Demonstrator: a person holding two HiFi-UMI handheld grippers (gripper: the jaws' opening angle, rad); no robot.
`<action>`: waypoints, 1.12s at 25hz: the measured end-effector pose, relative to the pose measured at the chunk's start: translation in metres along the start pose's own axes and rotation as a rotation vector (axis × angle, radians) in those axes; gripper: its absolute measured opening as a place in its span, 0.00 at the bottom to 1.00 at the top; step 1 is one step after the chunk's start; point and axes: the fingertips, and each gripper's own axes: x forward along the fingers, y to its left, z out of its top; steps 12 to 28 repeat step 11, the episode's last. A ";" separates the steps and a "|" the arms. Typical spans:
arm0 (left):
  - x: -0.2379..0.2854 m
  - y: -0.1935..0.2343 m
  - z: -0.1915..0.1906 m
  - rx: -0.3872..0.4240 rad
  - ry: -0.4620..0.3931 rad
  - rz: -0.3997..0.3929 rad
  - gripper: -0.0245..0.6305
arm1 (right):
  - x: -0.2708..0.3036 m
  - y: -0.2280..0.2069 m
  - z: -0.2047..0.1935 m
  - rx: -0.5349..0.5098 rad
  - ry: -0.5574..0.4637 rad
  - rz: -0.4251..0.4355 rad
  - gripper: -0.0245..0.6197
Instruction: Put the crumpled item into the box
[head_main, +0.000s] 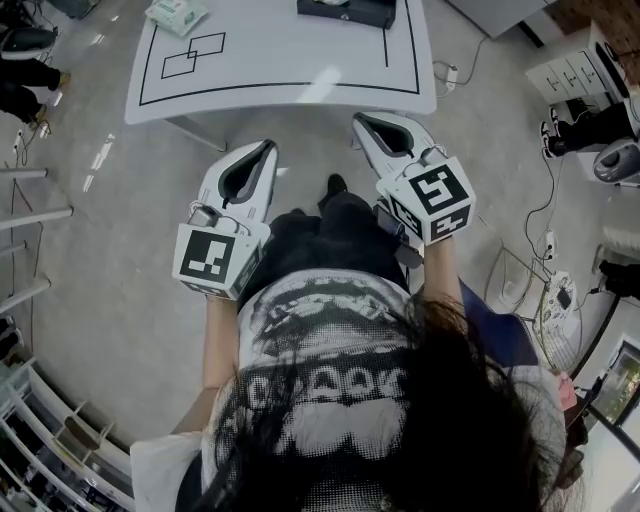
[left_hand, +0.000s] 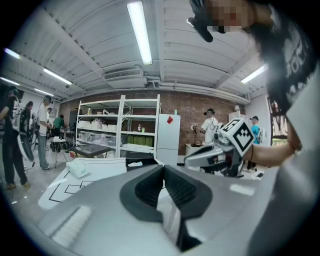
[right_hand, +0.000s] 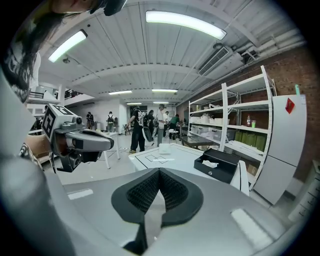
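A pale crumpled packet (head_main: 176, 13) lies at the far left corner of the white table (head_main: 290, 60); it also shows in the left gripper view (left_hand: 78, 168) and the right gripper view (right_hand: 164, 148). The black box (head_main: 346, 10) stands open at the table's far right side (right_hand: 218, 165), with something white inside it. My left gripper (head_main: 267, 147) and right gripper (head_main: 359, 121) hang in front of the table's near edge, apart from both things. Both are shut and empty: the left gripper (left_hand: 163, 167) and right gripper (right_hand: 159, 171) have their pads meeting.
Black outlines of rectangles (head_main: 192, 54) are drawn on the table. Shelving (left_hand: 120, 125) and a white fridge (left_hand: 168, 132) stand behind it. Several people stand in the room. Cables and a power strip (head_main: 548, 245) lie on the floor at the right.
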 end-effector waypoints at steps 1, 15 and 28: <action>-0.001 0.001 0.000 0.001 -0.003 0.001 0.04 | 0.000 0.001 0.000 -0.002 0.002 -0.002 0.05; -0.011 0.017 -0.009 -0.029 0.011 0.012 0.04 | 0.006 0.011 -0.001 -0.007 0.018 -0.017 0.05; -0.011 0.017 -0.009 -0.029 0.011 0.012 0.04 | 0.006 0.011 -0.001 -0.007 0.018 -0.017 0.05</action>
